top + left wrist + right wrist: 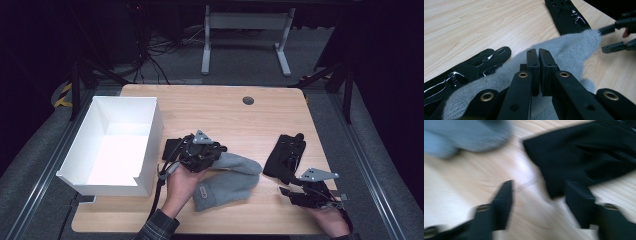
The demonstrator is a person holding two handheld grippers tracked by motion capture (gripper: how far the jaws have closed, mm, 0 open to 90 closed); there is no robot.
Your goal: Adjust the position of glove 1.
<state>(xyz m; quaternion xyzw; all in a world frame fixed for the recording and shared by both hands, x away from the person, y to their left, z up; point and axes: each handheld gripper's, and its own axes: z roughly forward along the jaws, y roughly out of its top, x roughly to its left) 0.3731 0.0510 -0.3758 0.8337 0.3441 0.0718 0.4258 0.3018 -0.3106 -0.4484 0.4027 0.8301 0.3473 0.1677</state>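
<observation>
1. Gloves all lie on the worktop (225,107); the box (148,150) holds nothing.
2. Left claw (539,53) is clamped on the grey glove (571,47).
3. Right claw (537,192) stands apart, empty, near a black glove (584,157).

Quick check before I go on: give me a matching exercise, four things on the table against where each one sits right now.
Things:
1. white box
2. grey fuzzy glove
3. black glove near the right gripper
4. black glove by the box

Places:
A. right part of the table, in front of the right gripper
B. under the shut left gripper, mid-table
C. left edge of the table, open top
D. between the box and the grey glove

Pairs: 1-C, 2-B, 3-A, 4-D
</observation>
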